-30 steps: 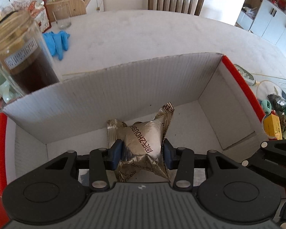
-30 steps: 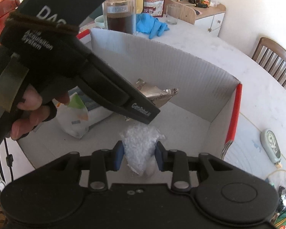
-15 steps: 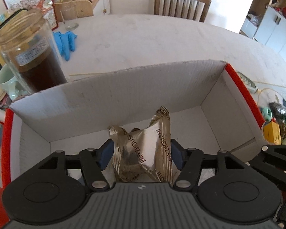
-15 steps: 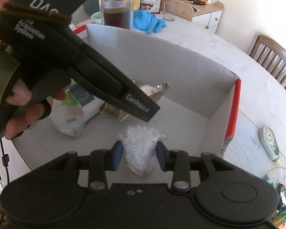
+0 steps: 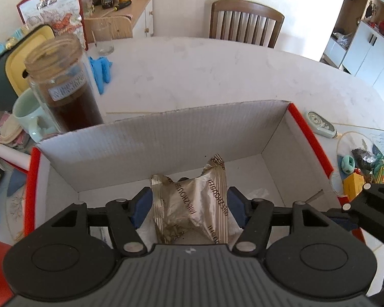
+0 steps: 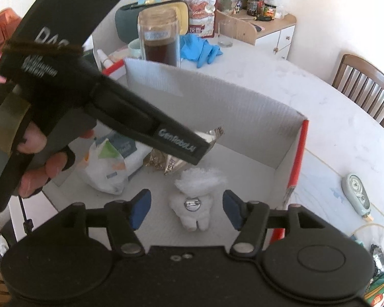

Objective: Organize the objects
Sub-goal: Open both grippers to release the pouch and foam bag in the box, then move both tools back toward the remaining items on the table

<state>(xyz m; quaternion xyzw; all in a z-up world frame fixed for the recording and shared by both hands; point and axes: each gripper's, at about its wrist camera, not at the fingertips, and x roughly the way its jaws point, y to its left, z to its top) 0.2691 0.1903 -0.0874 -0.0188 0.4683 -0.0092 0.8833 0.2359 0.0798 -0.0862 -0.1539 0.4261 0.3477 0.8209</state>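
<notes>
A white cardboard box with red edges lies open below both grippers. On its floor lies a crinkled gold foil packet. My left gripper is open around it, its blue pads just off the packet's sides. In the right wrist view a small white plush toy rests on the box floor. My right gripper straddles the toy; its jaws are opening, with wide gaps on both sides. The gold packet shows again there beneath the left gripper's tip, next to a white printed bag.
Behind the box's far wall stand a glass jar of dark stuff, a mint mug, blue gloves and a drinking glass. A mint device and small clutter lie to the right. A wooden chair faces the table.
Both grippers let go. The left jaws spread off the gold packet and the gripper rose a little. The right jaws opened off the white toy, which now lies on the box floor.
</notes>
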